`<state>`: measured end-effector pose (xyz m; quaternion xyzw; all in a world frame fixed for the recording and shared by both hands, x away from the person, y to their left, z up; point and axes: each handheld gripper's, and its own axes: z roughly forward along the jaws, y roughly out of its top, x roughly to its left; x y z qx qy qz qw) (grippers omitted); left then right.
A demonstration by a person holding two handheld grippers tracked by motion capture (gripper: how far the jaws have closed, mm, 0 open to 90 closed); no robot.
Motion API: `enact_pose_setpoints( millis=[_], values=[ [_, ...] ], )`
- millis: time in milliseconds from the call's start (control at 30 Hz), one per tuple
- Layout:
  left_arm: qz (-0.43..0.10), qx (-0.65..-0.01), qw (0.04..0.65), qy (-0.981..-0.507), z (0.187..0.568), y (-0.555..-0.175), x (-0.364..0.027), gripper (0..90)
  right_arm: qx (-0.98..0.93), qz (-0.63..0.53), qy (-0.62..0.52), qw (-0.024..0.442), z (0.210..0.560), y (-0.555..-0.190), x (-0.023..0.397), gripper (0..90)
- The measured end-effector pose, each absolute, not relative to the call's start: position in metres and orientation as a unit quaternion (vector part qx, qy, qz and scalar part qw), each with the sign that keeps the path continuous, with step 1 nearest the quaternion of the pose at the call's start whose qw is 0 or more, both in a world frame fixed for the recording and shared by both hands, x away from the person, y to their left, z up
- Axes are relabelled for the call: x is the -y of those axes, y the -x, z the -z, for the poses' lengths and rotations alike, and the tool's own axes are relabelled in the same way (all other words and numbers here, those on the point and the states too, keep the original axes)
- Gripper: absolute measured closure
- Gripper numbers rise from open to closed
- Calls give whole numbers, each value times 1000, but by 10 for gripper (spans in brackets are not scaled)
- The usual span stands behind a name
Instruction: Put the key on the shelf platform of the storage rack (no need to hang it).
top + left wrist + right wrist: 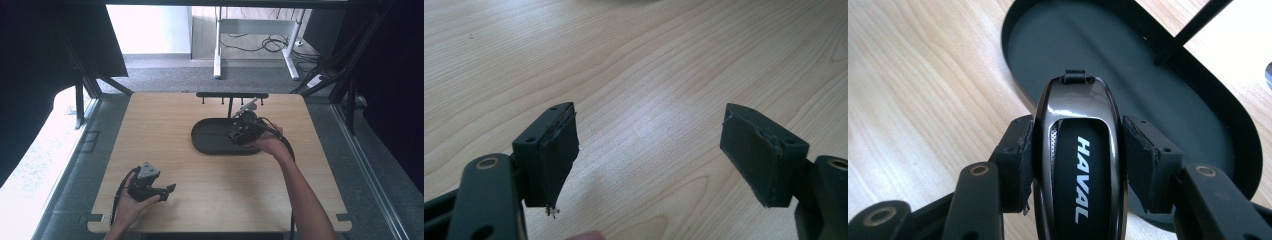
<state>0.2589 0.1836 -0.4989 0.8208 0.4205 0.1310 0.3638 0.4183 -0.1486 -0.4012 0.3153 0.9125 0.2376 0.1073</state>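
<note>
A key fob (1079,170) is clamped lengthwise in the right hand-held gripper (1078,165), with the tray (1208,100) lying just ahead and beneath; the left hand-held gripper (649,160) is held released, well apart.

High view: fixed above the near edge of the wooden table (210,170), facing forward and down; black oval tray (212,137) sits mid-frame, well below the lens. Right gripper view: rides the right gripper (1075,165), close above the tray (1088,55), looking down along its jaws at the tray's floor and rim. Left gripper view: rides the left gripper (649,155), low over bare tabletop (649,65) nearer than the tray. High and right gripper views share the tray; all three share the tabletop.
</note>
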Motion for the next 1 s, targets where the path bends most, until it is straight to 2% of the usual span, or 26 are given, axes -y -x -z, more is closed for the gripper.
enact_pose_setpoints(
  millis=[500, 1000],
  values=[
    [-129, -418, 365, -822, 499, -259, -183, 236, -902, -247, -339, 105, 405, -445, 149, 494],
    [-129, -420, 368, -819, 499, -259, -184, 236, -903, -229, -349, 101, 442, -471, 138, 494]
  ],
)
